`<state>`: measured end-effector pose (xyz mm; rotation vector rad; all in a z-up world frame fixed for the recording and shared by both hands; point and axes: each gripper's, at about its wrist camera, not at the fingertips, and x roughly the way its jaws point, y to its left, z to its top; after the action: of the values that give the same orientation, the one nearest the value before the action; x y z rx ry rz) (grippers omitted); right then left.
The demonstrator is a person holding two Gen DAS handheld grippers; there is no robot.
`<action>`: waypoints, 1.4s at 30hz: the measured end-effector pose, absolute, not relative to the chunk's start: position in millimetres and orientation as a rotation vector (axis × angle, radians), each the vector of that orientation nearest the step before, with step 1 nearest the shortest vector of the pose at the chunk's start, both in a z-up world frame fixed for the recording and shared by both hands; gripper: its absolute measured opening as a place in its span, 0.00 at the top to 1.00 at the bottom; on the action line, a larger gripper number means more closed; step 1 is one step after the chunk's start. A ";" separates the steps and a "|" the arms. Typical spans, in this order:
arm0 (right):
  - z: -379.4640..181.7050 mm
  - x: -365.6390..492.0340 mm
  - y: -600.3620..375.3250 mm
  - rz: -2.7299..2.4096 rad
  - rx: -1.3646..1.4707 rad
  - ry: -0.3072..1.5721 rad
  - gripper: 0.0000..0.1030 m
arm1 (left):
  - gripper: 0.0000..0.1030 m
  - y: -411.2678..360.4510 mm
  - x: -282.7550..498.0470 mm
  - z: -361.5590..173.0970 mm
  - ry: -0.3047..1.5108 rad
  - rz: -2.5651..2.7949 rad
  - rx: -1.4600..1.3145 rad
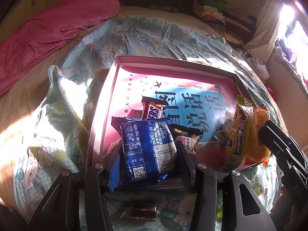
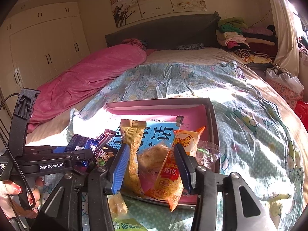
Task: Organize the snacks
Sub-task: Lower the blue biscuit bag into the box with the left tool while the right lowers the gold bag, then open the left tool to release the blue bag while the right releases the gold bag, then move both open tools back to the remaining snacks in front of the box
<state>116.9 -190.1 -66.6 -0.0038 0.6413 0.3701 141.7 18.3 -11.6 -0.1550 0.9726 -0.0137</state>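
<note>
A shallow pink box (image 1: 173,61) lies on the cartoon-print bedspread. My left gripper (image 1: 149,142) is shut on a blue snack packet (image 1: 148,154), held over the box's near edge. Behind it in the box lie a Snickers bar (image 1: 154,111) and a dark cartoon packet (image 1: 189,134). In the right wrist view my right gripper (image 2: 151,148) stands open over the box's near right corner. A yellow cake packet (image 2: 132,144) and an orange packet (image 2: 173,173) rest loosely between its blue-padded fingers, leaning on the box rim (image 2: 159,101).
A small dark wrapped candy (image 1: 143,211) lies on the bedspread in front of the box. A clear wrapper (image 2: 206,152) sits in the box's right corner. A green packet (image 2: 123,225) lies near me. A pink quilt (image 2: 86,77) covers the bed's left side, and folded clothes (image 2: 236,36) are piled by the headboard.
</note>
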 end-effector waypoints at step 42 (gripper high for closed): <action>-34.5 107.7 -235.8 0.312 0.163 0.521 0.30 | 0.30 25.7 108.9 41.6 0.832 -0.025 -0.159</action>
<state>107.7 -235.8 -34.5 0.1629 0.5207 0.3118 108.9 25.7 41.6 -0.1590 0.8319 -0.0252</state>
